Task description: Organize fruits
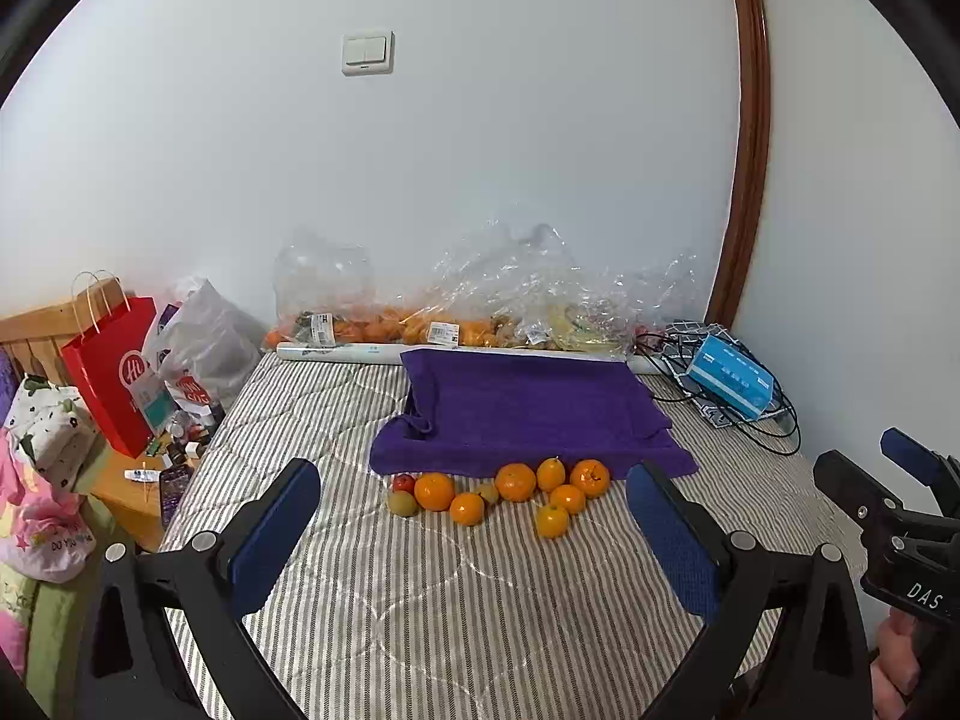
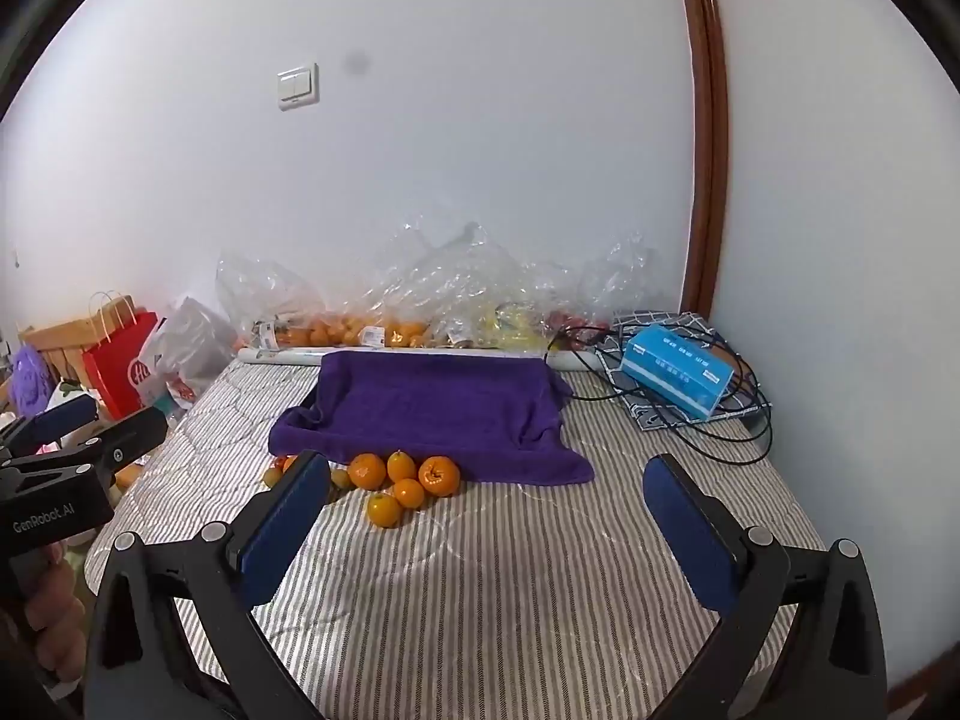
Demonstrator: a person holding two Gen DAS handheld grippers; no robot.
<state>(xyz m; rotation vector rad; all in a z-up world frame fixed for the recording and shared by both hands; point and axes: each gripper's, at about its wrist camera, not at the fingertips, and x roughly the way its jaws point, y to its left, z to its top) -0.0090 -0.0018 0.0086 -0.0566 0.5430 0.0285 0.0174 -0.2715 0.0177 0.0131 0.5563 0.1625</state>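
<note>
Several oranges [image 1: 516, 482] lie in a loose cluster on the striped mattress [image 1: 420, 600], just in front of a purple towel [image 1: 528, 408] draped over a tray. A small red fruit [image 1: 404, 483] and a greenish fruit [image 1: 402, 503] lie at the cluster's left end. The oranges also show in the right wrist view [image 2: 408, 480]. My left gripper [image 1: 474, 516] is open and empty, held above the mattress short of the fruit. My right gripper [image 2: 489, 510] is open and empty, to the right of the left one.
Clear plastic bags of fruit [image 1: 456, 324] line the wall behind the towel. A blue box [image 1: 732, 384] on black cables sits at the back right. A red paper bag [image 1: 114, 372] and clutter stand on a wooden stand left of the bed.
</note>
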